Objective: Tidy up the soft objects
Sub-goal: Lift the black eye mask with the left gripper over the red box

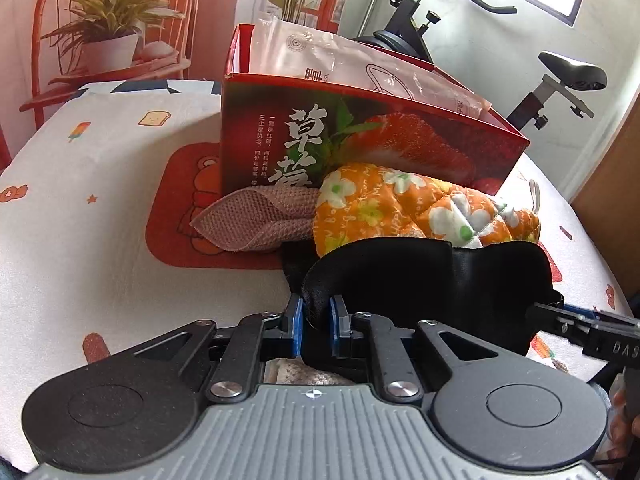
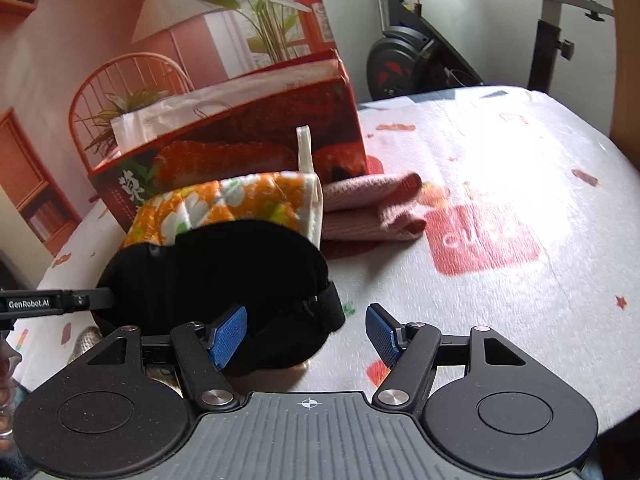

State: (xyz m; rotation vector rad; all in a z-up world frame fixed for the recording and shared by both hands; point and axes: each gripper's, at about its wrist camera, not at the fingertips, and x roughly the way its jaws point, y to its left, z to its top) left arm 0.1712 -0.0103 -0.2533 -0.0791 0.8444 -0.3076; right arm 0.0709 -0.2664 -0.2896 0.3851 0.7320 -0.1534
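Observation:
A black sleep mask (image 1: 420, 280) lies on the table in front of an orange floral quilted mitt (image 1: 400, 208) and a folded pink cloth (image 1: 256, 220). My left gripper (image 1: 316, 320) is shut on the mask's near left edge, which is pinched between its blue pads. In the right wrist view my right gripper (image 2: 306, 336) stands open. The strap end of the black sleep mask (image 2: 240, 272) lies between its jaws, against the left pad (image 2: 228, 336) and well away from the right pad. The mitt (image 2: 240, 204) and pink cloth (image 2: 372, 208) lie just behind.
A red strawberry-printed box (image 1: 360, 132) holding plastic packets stands behind the soft things, on a white patterned tablecloth (image 1: 100, 208). An exercise bike (image 1: 560, 76) stands past the table's far right edge. The left gripper's finger (image 2: 80, 300) shows at the mask's left side.

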